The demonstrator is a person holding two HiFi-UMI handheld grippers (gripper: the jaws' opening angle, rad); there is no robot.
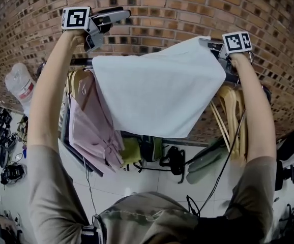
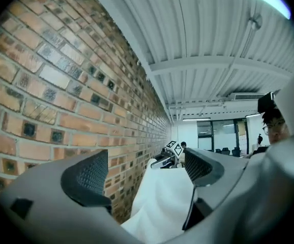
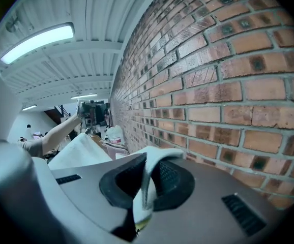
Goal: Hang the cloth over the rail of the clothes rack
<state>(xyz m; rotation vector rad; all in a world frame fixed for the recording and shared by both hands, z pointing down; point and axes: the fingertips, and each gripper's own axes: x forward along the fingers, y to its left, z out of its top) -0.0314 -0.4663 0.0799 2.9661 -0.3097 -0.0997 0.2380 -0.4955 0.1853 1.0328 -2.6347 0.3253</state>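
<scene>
Head view, my left claw: up above the rail, jaws wide apart and empty. The left gripper view agrees, with the cloth lying below them, untouched.
Shirt: pink, hanging on the rail just left of the cloth. A sliding cloth could bunch against it.
Cloth: white, spread in front of the rail, left corner at rail height, right corner lifted. I cannot tell how much lies over the far side.
Risk, slip: with little weight behind the rail, I judge it would slide forward to the floor once let go.
My right claw: closed tight on the cloth's top edge; the right gripper view shows that edge pinched between the jaws.
Risk, release: opening here, above the rail, could let the corner drop askew or onto the hangers.
</scene>
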